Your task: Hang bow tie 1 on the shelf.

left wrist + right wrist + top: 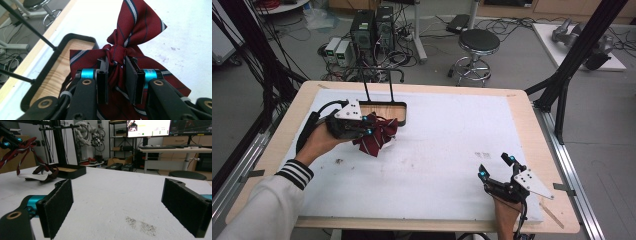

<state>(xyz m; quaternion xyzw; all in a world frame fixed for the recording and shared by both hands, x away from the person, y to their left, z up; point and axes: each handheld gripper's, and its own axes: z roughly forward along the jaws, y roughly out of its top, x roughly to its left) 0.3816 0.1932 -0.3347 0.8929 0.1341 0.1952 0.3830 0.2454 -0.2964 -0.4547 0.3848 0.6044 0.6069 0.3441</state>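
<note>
Nearest the camera in the high view, lower right of the frame: the right tool (497, 166) rests low over the white counter (447, 150), jaws spread wide with nothing between them; the right gripper view confirms bare pads and clear counter ahead.

Mid frame, left: the left tool (366, 125) is clamped narrow on a red striped bow tie (377, 136). In the left gripper view the pads (131, 80) pinch the fabric just below the knot (115, 51), one wing standing up beyond it, the rest draped under the tool. The bow tie looks lifted, its lower fold close to or brushing the counter; contact cannot be confirmed.

Beyond it, upper left of centre: a black tray with a wood-grain floor (384, 110), its near rim just beside the bow tie.

Assessment: the step appears to be carrying the bow tie to the tray. Recommend keeping the pinch at the knot, raising until the hanging fabric clears the rim, and centring over the wood floor before any release. The tray's upright rods (391, 85) are a snag risk.
</note>
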